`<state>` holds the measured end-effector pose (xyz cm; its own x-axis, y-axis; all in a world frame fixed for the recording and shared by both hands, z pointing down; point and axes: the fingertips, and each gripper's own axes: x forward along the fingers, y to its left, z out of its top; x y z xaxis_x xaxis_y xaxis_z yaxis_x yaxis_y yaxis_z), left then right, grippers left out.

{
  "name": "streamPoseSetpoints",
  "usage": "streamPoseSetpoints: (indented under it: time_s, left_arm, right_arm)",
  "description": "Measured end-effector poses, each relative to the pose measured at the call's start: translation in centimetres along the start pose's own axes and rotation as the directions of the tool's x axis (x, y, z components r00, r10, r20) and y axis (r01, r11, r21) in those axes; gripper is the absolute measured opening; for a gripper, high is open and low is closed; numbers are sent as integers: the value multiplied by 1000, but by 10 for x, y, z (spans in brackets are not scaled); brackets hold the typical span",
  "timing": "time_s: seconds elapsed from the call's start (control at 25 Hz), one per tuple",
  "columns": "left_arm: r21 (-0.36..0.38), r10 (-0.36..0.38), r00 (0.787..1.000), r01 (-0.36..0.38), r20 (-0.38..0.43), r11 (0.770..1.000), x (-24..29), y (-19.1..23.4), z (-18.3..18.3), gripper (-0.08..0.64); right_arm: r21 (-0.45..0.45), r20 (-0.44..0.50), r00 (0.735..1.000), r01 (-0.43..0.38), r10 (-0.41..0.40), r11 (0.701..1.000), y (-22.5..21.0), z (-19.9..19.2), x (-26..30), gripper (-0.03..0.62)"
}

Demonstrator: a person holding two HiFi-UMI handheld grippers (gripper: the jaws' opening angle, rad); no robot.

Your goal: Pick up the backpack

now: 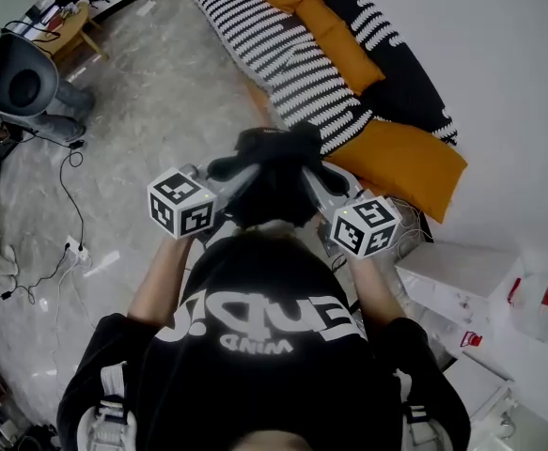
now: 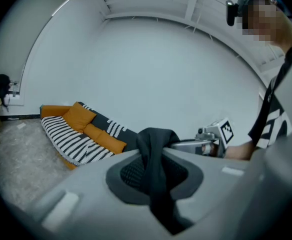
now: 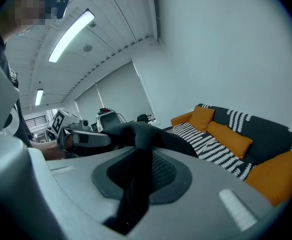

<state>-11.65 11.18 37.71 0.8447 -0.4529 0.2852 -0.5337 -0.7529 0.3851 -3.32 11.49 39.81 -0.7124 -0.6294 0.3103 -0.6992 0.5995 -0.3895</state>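
The black backpack [image 1: 272, 178] hangs in the air in front of the person, between the two grippers and above the marble floor. My left gripper [image 1: 231, 178] is shut on a black strap [image 2: 155, 159] that runs down between its jaws. My right gripper [image 1: 319, 178] is likewise shut on a black strap [image 3: 138, 176]. In the left gripper view the right gripper [image 2: 206, 143] shows close by with its marker cube. The right gripper view shows the left gripper [image 3: 83, 138] just as near. The backpack's lower part is hidden behind the grippers and the person's body.
A black-and-white striped sofa [image 1: 288, 59] with orange cushions [image 1: 407, 163] lies just beyond the backpack. A grey round appliance [image 1: 18, 81] and floor cables [image 1: 67, 244] are at the left. White boxes [image 1: 452, 285] stand at the right. A white wall [image 1: 499, 54] runs behind the sofa.
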Motion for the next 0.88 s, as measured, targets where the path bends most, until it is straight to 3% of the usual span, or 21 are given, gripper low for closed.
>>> streamPoseSetpoints:
  time_s: [0.88]
  left_arm:
    - [-24, -22, 1000, 22, -7, 999, 21, -9, -1, 44]
  right_arm:
    - [-3, 12, 1000, 17, -17, 1000, -17, 0, -15, 51]
